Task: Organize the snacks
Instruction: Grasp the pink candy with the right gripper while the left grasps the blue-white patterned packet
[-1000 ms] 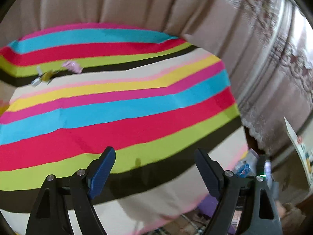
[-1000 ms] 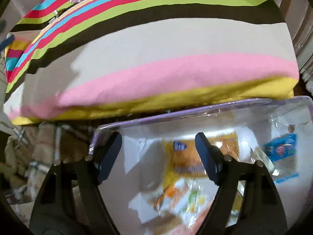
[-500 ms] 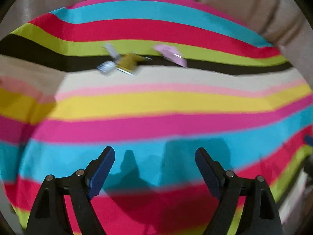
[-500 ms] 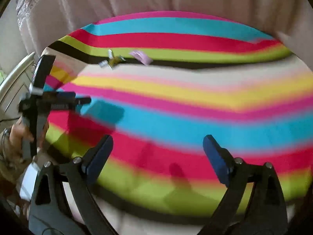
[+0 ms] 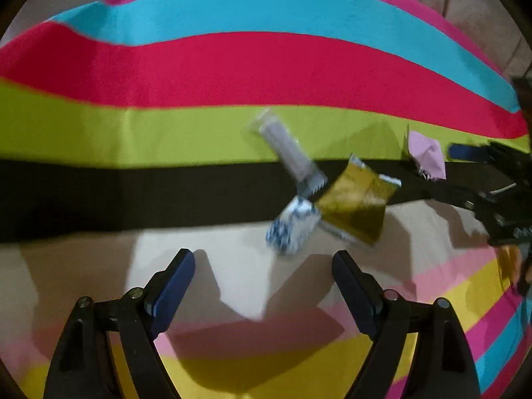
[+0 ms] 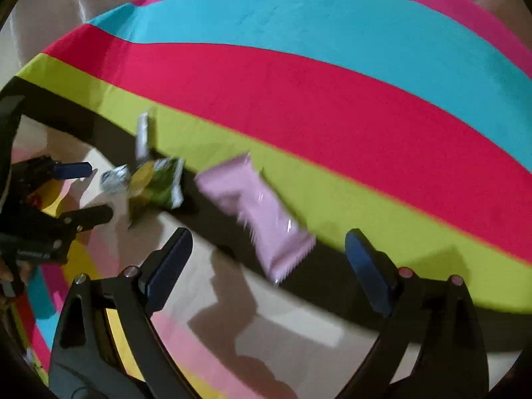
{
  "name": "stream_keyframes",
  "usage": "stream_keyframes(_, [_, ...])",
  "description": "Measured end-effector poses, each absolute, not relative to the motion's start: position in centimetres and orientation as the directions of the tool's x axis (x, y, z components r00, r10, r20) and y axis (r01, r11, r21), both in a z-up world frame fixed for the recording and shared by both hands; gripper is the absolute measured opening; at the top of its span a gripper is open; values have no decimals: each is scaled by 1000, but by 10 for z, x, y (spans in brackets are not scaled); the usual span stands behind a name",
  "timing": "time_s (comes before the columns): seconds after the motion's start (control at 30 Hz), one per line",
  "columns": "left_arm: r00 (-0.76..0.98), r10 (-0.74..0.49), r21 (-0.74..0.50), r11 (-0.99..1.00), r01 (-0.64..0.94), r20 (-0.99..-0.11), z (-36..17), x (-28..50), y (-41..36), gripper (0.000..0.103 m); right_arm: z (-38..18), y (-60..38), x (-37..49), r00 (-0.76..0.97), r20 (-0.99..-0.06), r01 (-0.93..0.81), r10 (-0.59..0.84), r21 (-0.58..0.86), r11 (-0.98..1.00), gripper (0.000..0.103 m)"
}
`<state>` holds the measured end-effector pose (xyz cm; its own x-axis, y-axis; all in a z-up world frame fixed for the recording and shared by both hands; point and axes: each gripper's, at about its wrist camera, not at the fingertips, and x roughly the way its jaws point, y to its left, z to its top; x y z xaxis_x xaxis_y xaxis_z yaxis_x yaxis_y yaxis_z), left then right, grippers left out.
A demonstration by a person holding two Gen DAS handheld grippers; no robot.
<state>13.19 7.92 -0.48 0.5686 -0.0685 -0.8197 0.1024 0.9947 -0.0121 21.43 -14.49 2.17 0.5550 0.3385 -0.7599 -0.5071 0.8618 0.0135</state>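
Frankly, blurred: no print legible on gold packet (image 5: 357,204), pink packet (image 6: 256,214).

Legible text: none that I can read. The gold packet (image 5: 357,204), blue-white packet (image 5: 292,227) and silver packet (image 5: 287,151) ahead of my left claw (image 5: 262,291), and the pink packet (image 6: 257,212) ahead of my right claw (image 6: 267,271), are motion-blurred, their print indistinct.

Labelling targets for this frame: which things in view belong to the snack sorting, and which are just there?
Job:
pink packet
gold packet
blue-and-white packet
grey stick packet
left gripper, open, empty
right gripper, open, empty

Just there:
striped cloth
curtain
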Motion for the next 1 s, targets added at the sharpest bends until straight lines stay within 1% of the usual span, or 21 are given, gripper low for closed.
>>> stream_keyframes(0.07, [571, -78, -16, 993, 113, -817, -5, 141, 80, 86, 17, -141, 224, 551, -761, -516, 341, 10, 857, 94])
stream_keyframes(0.1, [571, -82, -18, 993, 117, -817, -5, 145, 81, 86, 14, -138, 226, 564, -756, -519, 331, -14, 854, 89])
stream_keyframes(0.13, [572, -87, -20, 992, 122, -815, -5, 148, 81, 86, 13, -136, 224, 576, -756, -520, 312, -44, 853, 63])
stream_keyframes(0.17, [576, -91, -17, 991, 132, -812, -5, 151, 79, 86, 13, -134, 220, 587, -749, -525, 306, -64, 849, 49])
stream_keyframes(0.2, [577, -95, -18, 990, 138, -811, -5, 152, 78, 85, 15, -136, 214, 587, -745, -527, 317, -54, 848, 22])
stream_keyframes(0.23, [576, -97, -20, 990, 138, -811, -4, 152, 78, 83, 14, -139, 208, 589, -747, -515, 309, -53, 855, 22])
stream_keyframes(0.27, [578, -99, -23, 990, 137, -810, -3, 149, 76, 75, 13, -141, 201, 601, -740, -503, 300, -59, 862, 22])
stream_keyframes(0.3, [582, -102, -24, 990, 140, -807, -2, 145, 75, 61, 12, -145, 193, 608, -740, -489, 288, -63, 870, 22])
stream_keyframes(0.33, [590, -103, -24, 990, 141, -801, 0, 136, 72, 52, 12, -147, 187, 613, -737, -476, 284, -57, 878, 22])
stream_keyframes(0.37, [592, -103, -26, 990, 137, -799, 2, 131, 70, 34, 11, -151, 180, 613, -737, -465, 285, -44, 884, 22])
stream_keyframes(0.4, [592, -99, -26, 991, 131, -800, 1, 127, 67, 25, 10, -155, 171, 610, -741, -454, 281, -37, 890, 22])
stream_keyframes(0.43, [589, -97, -29, 992, 125, -803, 0, 124, 63, 21, 8, -159, 161, 609, -743, -446, 277, -31, 895, 22])
stream_keyframes(0.53, [588, -114, -64, 992, 105, -801, -1, 104, 61, 21, 8, -168, 135, 595, -750, -428, 289, 9, 904, 22])
stream_keyframes(0.6, [588, -100, -53, 994, 96, -802, 1, 83, 57, 21, 7, -176, 120, 582, -760, -401, 290, 42, 915, 22])
stream_keyframes(0.8, [612, -107, -70, 994, 83, -784, 7, 10, 44, 21, 7, -184, 62, 556, -763, -352, 330, 144, 925, 22])
stream_keyframes(0.93, [637, -105, -60, 994, 92, -764, 11, -36, 35, 21, 3, -189, 20, 552, -751, -310, 364, 220, 925, 22])
stream_keyframes(1.0, [635, -123, -82, 992, 95, -763, 10, -55, 40, 21, 4, -187, 3, 553, -745, -296, 373, 243, 924, 22])
